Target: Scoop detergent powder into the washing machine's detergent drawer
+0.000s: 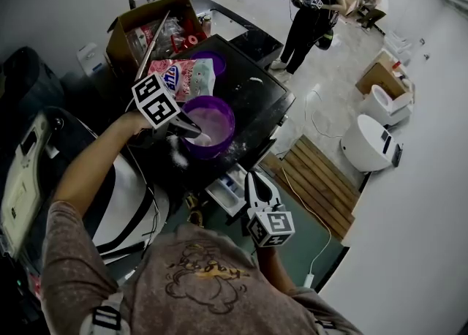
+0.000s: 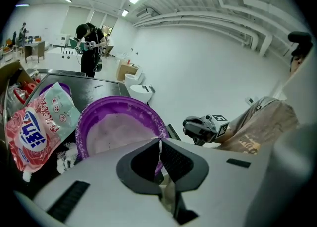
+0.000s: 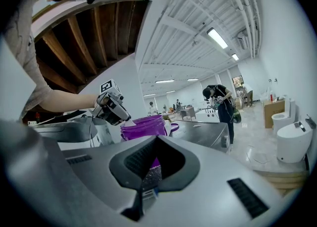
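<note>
firmly, left gripper (image 1: 191, 131) tight on white scoop (image 1: 204, 138), over purple bowl (image 1: 231, 117)

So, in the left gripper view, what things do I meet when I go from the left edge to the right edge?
detergent bag → purple bowl → right gripper → the person's shirt

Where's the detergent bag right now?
Head view, left of centre: the detergent bag lies on the black washer top, between the purple bowl and the cardboard box.
</note>
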Motion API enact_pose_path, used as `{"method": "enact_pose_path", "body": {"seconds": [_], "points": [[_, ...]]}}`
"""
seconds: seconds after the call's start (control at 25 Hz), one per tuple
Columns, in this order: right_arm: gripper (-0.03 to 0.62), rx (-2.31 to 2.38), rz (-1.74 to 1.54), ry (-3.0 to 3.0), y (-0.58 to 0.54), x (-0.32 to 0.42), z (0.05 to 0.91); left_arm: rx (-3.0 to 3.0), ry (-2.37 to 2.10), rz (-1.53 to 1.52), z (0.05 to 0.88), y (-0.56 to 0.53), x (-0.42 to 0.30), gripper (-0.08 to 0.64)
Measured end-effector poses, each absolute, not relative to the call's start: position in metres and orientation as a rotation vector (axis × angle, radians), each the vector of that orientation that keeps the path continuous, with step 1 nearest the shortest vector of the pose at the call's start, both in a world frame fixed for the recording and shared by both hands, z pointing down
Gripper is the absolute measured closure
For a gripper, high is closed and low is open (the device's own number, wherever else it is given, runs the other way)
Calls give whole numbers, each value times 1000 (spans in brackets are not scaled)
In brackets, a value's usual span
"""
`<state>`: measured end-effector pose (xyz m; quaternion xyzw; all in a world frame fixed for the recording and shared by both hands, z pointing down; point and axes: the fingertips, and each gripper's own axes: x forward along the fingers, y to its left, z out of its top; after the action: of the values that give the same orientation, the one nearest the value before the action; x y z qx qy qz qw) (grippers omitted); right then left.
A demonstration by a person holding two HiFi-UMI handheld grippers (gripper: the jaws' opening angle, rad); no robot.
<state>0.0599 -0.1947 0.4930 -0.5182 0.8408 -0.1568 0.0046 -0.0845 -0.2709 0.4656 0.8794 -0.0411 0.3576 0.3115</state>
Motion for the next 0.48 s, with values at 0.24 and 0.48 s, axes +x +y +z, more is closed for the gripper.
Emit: {"method": "enact_pose_path", "body": {"seconds": [0.24, 0.48], "points": [[592, -1630, -491, 2628, -193, 63, 494, 2309, -147, 858, 465, -273, -86, 537], [592, -1626, -488, 2634, -191, 64, 493, 2305, -203, 769, 462, -277, -89, 537]]}}
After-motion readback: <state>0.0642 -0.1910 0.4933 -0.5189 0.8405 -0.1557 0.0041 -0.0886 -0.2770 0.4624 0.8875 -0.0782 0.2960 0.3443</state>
